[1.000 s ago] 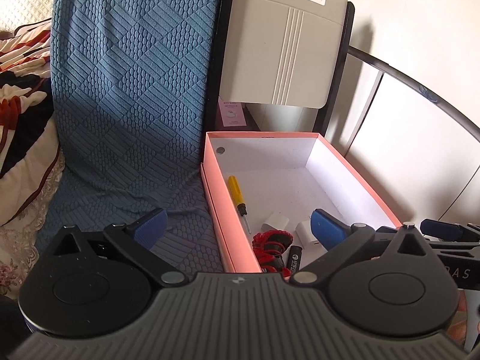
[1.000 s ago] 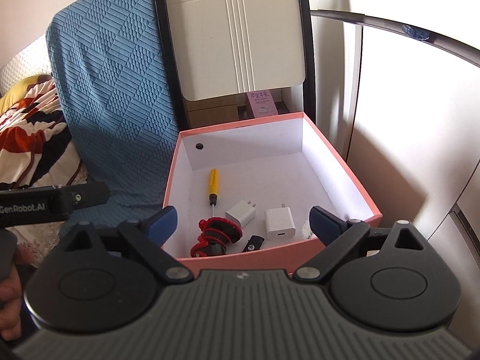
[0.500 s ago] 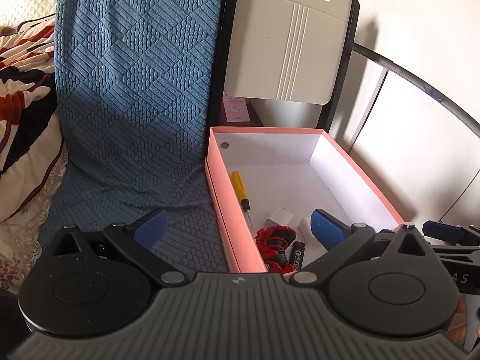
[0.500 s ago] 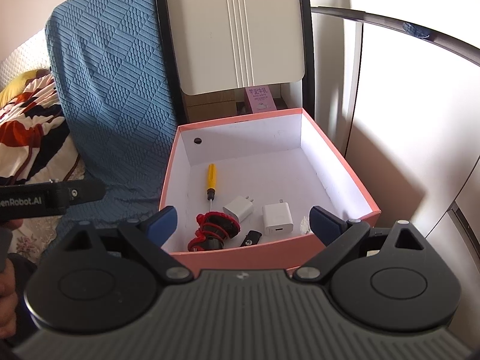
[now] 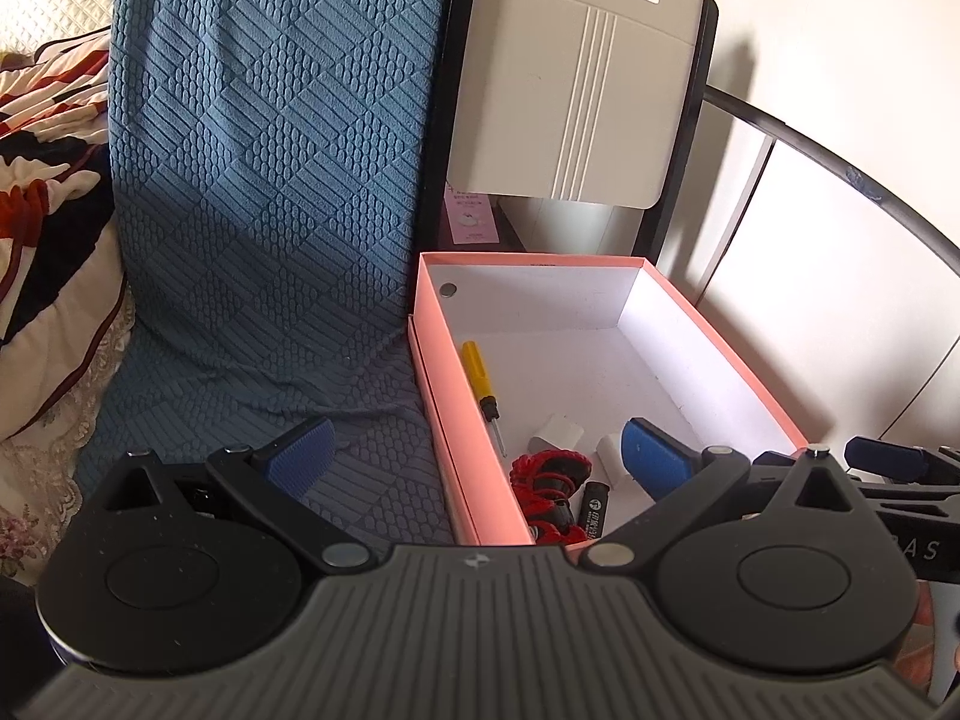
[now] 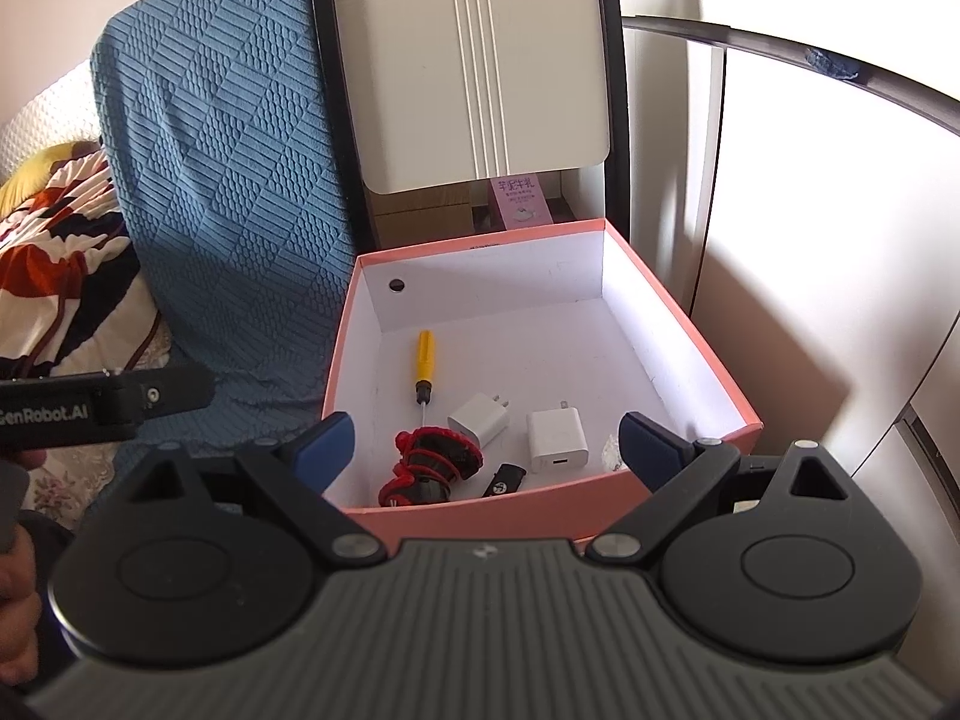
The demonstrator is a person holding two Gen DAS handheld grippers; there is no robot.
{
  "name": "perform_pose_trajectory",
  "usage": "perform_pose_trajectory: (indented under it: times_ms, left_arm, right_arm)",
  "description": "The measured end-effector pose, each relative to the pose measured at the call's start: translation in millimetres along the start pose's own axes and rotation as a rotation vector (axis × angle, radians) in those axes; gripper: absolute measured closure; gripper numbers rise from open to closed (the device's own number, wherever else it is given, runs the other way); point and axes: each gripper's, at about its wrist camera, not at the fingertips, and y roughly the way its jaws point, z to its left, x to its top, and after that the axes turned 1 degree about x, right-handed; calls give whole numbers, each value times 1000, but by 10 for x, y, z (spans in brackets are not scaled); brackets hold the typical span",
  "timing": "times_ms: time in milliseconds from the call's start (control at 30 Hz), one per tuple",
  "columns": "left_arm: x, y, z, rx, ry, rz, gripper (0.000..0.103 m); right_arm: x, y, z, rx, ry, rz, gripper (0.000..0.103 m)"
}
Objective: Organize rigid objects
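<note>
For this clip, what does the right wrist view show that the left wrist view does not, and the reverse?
Right wrist only: both white chargers in full, the pronged one and the one with a port; something small and white in the near right corner; brown cartons behind the box.

Left wrist only: the blue textured cover's flat part beside the box, and the right claw's blue tip.

Both: the pink box, yellow screwdriver, red-and-black item, black stick, and each claw open and empty.
</note>
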Motion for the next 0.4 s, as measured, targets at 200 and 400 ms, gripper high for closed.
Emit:
perform_pose_trajectory:
  times_ms: [200, 400]
  left_arm:
    - [2, -9, 23, 3, -5, -7, 0]
    - [-4, -4, 21, 4, -5, -5, 0]
  right_arm:
    - [-5, 7, -1, 2, -4, 3, 6]
    - [-10, 7, -1, 2, -6, 4, 6]
